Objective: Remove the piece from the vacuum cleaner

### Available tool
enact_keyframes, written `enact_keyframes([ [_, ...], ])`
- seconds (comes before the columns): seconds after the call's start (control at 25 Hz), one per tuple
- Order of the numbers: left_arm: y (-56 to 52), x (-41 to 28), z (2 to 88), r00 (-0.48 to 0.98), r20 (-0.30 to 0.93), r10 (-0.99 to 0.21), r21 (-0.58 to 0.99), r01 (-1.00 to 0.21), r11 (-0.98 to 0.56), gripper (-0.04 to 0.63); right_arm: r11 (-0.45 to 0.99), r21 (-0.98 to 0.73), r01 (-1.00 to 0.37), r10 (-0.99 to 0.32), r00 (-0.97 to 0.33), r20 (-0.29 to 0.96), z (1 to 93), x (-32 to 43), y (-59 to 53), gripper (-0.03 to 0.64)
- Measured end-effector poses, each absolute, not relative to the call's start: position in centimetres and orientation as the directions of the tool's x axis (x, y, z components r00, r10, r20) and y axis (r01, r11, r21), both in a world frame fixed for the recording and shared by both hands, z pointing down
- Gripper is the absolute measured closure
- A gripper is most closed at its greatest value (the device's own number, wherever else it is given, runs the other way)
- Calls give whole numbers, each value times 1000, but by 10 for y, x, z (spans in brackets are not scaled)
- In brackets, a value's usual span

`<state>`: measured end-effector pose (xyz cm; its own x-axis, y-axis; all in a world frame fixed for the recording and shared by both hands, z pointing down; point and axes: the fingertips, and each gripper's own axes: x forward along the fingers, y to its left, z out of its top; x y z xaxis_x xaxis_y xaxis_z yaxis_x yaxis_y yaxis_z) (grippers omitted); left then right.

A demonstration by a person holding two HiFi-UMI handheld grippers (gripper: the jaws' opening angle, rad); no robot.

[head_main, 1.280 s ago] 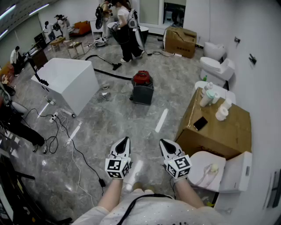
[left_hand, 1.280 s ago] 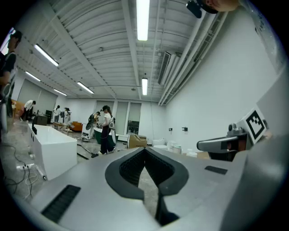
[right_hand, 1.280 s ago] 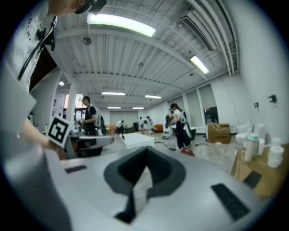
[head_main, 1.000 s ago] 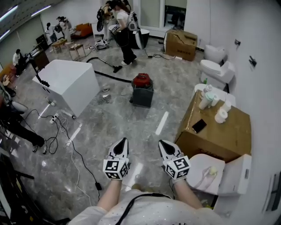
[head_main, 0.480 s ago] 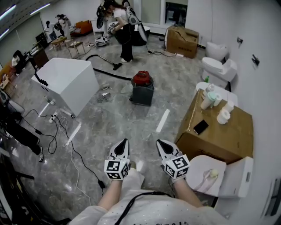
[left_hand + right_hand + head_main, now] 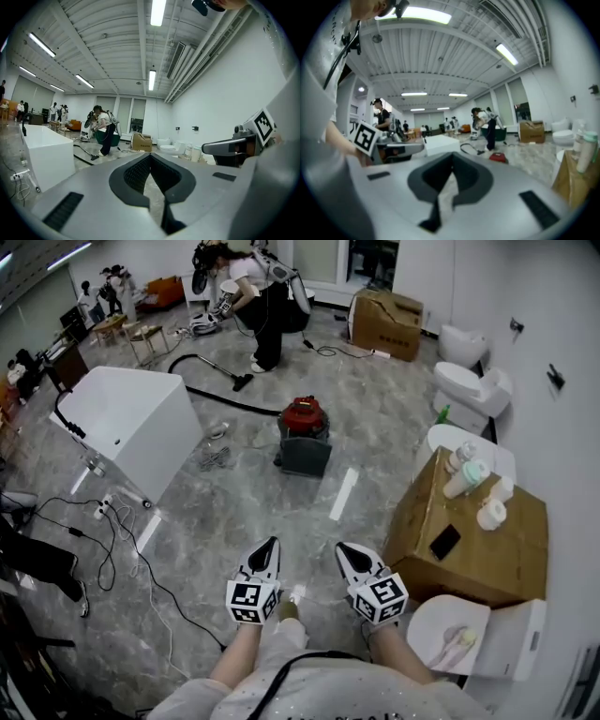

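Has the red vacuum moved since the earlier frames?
No. The vacuum stands just up-left of the white floor strip, as before; only the view shifted.

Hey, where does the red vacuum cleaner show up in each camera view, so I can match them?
Head view: red vacuum cleaner, upper middle, on the floor.
Left gripper view: not in it.
Right gripper view: small, right of centre, on the floor.
Shared landmark: the cardboard box by the far wall.

A white bathtub point(image 6: 131, 418) is seen at the left; bottles point(image 6: 468, 477) and a phone point(image 6: 443, 542) are set on a cardboard box point(image 6: 502, 563).
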<state>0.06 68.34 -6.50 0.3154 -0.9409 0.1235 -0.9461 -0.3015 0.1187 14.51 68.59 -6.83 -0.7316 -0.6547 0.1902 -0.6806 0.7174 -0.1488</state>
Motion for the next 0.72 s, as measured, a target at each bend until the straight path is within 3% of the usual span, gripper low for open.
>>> enact_keyframes([
  [0.36, 587, -64, -58, 350, 132, -927, 112, -935, -337, 572, 642, -176, -746, -717, -666, 206, -53, 94, 593, 603],
  [0.72, 541, -83, -37, 365, 158, -918, 154, -927, -342, 572, 682, -211, -701, -677, -713, 182, -51, 66, 554, 601],
])
